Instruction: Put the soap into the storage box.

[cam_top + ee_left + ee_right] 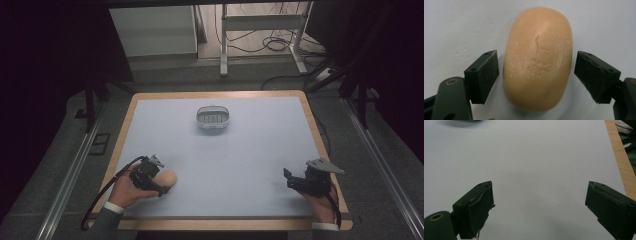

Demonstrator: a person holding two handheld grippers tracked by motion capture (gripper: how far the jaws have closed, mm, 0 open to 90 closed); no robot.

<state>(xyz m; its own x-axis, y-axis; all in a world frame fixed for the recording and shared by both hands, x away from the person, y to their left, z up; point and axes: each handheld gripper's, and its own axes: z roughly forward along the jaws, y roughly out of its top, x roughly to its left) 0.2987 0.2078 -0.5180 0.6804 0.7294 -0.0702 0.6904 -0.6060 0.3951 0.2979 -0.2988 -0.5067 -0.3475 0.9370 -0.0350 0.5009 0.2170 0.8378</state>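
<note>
A peach-coloured oval bar of soap (537, 60) lies flat on the pale blue table top (240, 155), near its front left corner (169, 178). My left gripper (161, 184) reaches down over it, and in the left gripper view (536, 73) one black pad stands on each long side of the bar. A thin gap shows at the left pad (485, 75), and the right pad (594, 75) is very close to the soap. My right gripper (291, 179) rests near the front right of the table, its jaws wide apart with bare table between them (539, 202).
A small oval grey soap dish (213, 117) with a ribbed floor stands at the back middle of the table. The table has a wooden rim (320, 145), which runs close to the right gripper. Behind the table are a metal frame leg (224, 45) and loose cables on the floor.
</note>
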